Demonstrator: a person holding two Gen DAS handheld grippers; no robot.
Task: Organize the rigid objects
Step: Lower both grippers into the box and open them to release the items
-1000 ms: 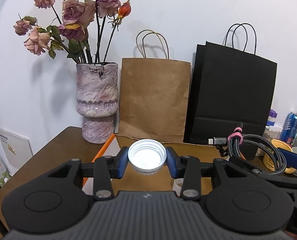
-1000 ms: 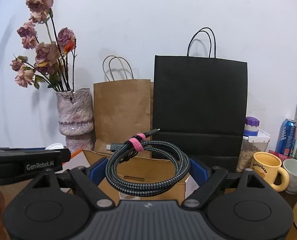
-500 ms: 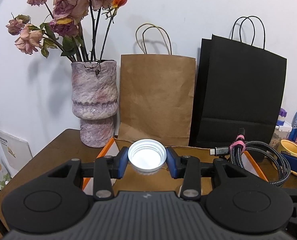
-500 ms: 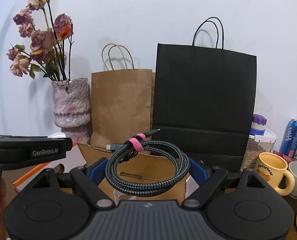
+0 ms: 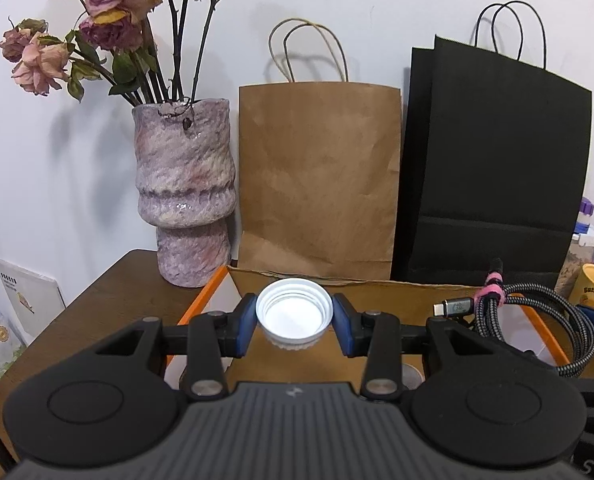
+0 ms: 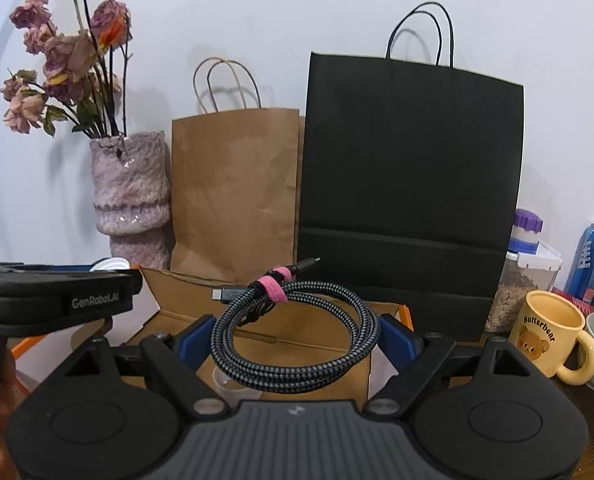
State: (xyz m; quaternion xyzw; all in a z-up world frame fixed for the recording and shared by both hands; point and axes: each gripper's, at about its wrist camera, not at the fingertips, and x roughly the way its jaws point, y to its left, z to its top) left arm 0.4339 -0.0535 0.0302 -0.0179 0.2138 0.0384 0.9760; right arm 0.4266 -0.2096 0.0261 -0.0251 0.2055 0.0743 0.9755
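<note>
We hold a white cap (image 5: 294, 314) clamped in our left tool (image 5: 294, 322); our right tool (image 6: 295, 340) grips a coiled cable (image 6: 297, 336) above the box (image 6: 297, 354).

The way beyond the open cardboard box (image 5: 317, 284) is blocked — vase (image 5: 185, 188) centre-left, brown bag (image 5: 321, 176) centre, black bag (image 5: 493, 168) right; bare desk (image 5: 113, 292) is left lower left.

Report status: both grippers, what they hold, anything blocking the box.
Left gripper shut on white cap. Right gripper shut on coiled cable. Both above cardboard box; nothing in the way.
</note>
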